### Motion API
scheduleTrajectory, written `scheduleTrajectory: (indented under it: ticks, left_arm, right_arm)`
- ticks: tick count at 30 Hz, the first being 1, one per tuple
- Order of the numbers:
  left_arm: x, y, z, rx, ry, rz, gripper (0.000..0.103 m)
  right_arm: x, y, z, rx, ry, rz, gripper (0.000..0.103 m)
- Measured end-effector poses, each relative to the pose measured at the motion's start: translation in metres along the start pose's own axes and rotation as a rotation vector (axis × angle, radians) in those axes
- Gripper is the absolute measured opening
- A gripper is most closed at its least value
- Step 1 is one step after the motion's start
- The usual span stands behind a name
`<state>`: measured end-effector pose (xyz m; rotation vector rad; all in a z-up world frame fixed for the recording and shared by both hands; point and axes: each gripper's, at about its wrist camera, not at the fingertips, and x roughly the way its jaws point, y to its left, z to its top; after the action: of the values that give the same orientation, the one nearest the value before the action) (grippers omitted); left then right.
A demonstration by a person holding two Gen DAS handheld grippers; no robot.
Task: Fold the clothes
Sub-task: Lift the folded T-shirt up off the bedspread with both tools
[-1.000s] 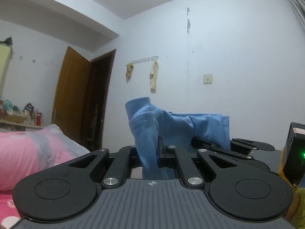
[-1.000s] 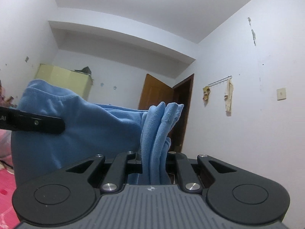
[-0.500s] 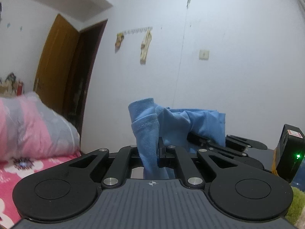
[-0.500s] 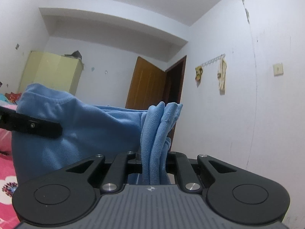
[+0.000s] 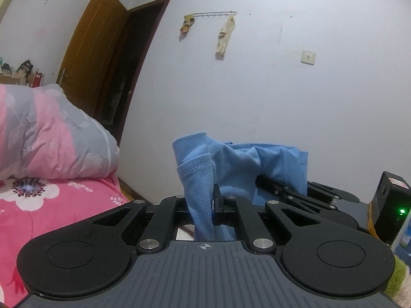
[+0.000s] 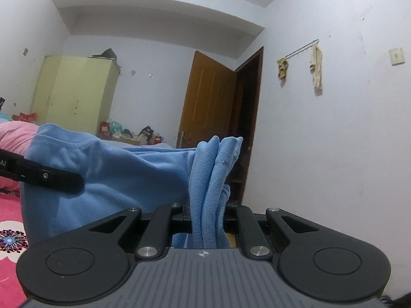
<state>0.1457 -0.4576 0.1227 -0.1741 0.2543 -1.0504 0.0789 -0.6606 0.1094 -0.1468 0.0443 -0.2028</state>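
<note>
The blue garment (image 6: 128, 174) is held up in the air above the pink bed (image 5: 51, 205), pinched in the left gripper (image 5: 205, 205) and, bunched in several layers, in the right gripper (image 6: 208, 213). No finished fold is shown; laying down and flattening seem left.

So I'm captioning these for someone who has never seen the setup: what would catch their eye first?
The blue fleece garment, bunched and stretched between the two tools: the right hand-held gripper is clamped on one thick fold, the left hand-held gripper on another. Next, the pink floral bedding at the lower left of the left wrist view, and the open brown door on the far wall.
</note>
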Motion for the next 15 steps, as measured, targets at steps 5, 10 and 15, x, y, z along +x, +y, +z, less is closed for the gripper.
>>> scheduleTrajectory:
  ticks: [5, 10, 15]
  left_arm:
    - [0.019, 0.023, -0.001, -0.018, 0.033, 0.043, 0.005]
    - [0.044, 0.06, -0.012, -0.074, 0.097, 0.113, 0.004]
    - [0.068, 0.099, -0.027, -0.155, 0.165, 0.176, 0.004]
  right_arm:
    - [0.044, -0.002, -0.009, 0.008, 0.065, 0.074, 0.012]
    - [0.09, 0.001, -0.027, 0.006, 0.164, 0.157, 0.012]
    - [0.132, 0.019, -0.047, -0.042, 0.279, 0.215, 0.012]
